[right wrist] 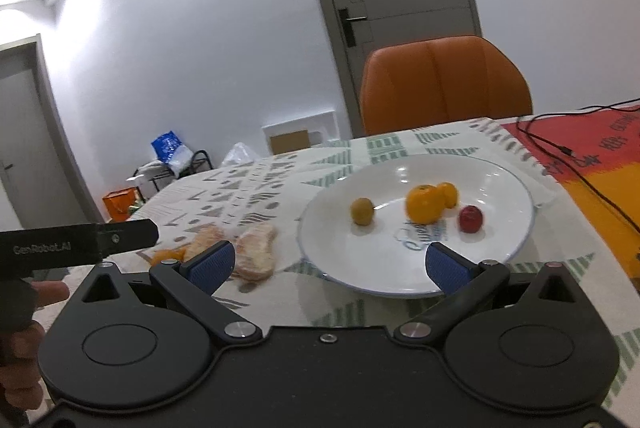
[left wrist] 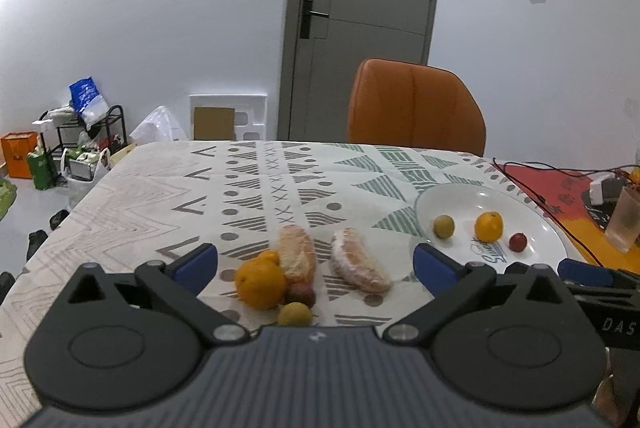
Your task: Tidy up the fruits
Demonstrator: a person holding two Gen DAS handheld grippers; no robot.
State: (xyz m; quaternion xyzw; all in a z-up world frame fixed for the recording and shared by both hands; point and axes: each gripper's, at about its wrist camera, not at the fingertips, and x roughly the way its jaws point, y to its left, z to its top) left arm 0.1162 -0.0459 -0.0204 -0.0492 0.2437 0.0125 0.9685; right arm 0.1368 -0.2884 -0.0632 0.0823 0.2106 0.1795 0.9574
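The left gripper point(left wrist: 315, 262) is held low over the patterned tablecloth point(left wrist: 160, 212), its blue-padded fingers point(left wrist: 196, 264) spread wide with nothing between them. Just beyond it, a cluster of fruit is seen on the cloth: a large orange point(left wrist: 260, 284) with a smaller one tucked behind it, a reddish fruit point(left wrist: 302, 293) and a pale green fruit point(left wrist: 295, 314) at the near side, all touching or nearly so. Two wrapped bread rolls point(left wrist: 297, 254) are laid beside the cluster, one against the oranges and the other point(left wrist: 358, 266) a little to its right.

The right gripper point(right wrist: 328, 264) is held over the near rim of a white plate point(right wrist: 500, 252), its jaws likewise wide apart and empty. On the plate are found a green-brown fruit point(right wrist: 362, 211) on the left, two oranges point(right wrist: 424, 205) touching in the middle, and a small red fruit point(right wrist: 470, 219) on the right.

The plate stands to the right of the cluster, well apart from it. An orange chair point(left wrist: 416, 104) is set at the far side of the table, and a black cable point(right wrist: 576, 168) is trailed over the red cloth to the right.
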